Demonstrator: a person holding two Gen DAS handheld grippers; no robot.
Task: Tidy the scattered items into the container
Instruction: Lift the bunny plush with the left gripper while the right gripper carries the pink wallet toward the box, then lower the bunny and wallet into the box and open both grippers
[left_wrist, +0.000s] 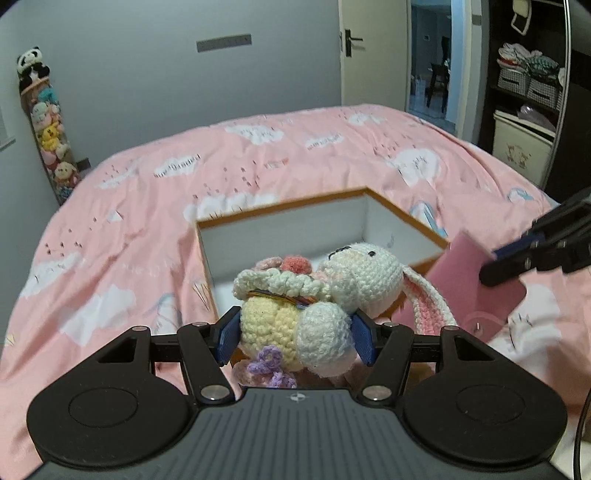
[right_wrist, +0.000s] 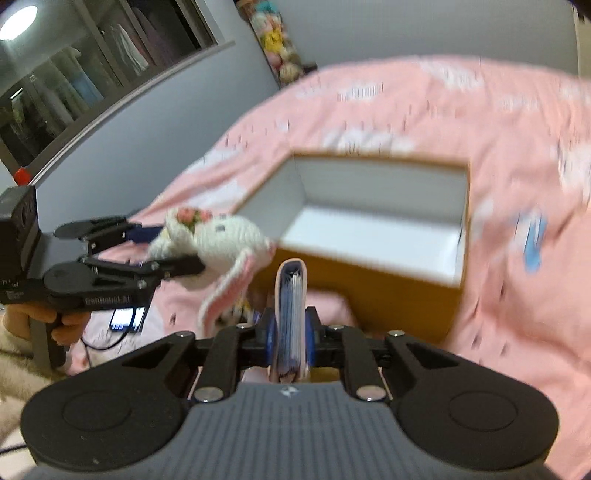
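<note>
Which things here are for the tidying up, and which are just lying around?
For the job:
crochet bunny, in the left gripper
pink card holder, in the right gripper
box, still empty

Just there:
phone
pink duvet
plush-toy tube

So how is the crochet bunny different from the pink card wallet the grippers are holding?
The crochet bunny is soft, rounded yarn, mostly white and yellow; the pink card wallet is flat and smooth. The bunny fills widely spread jaws of the left gripper; the wallet sits edge-on in nearly closed jaws of the right gripper. Both are held near the open box.
</note>
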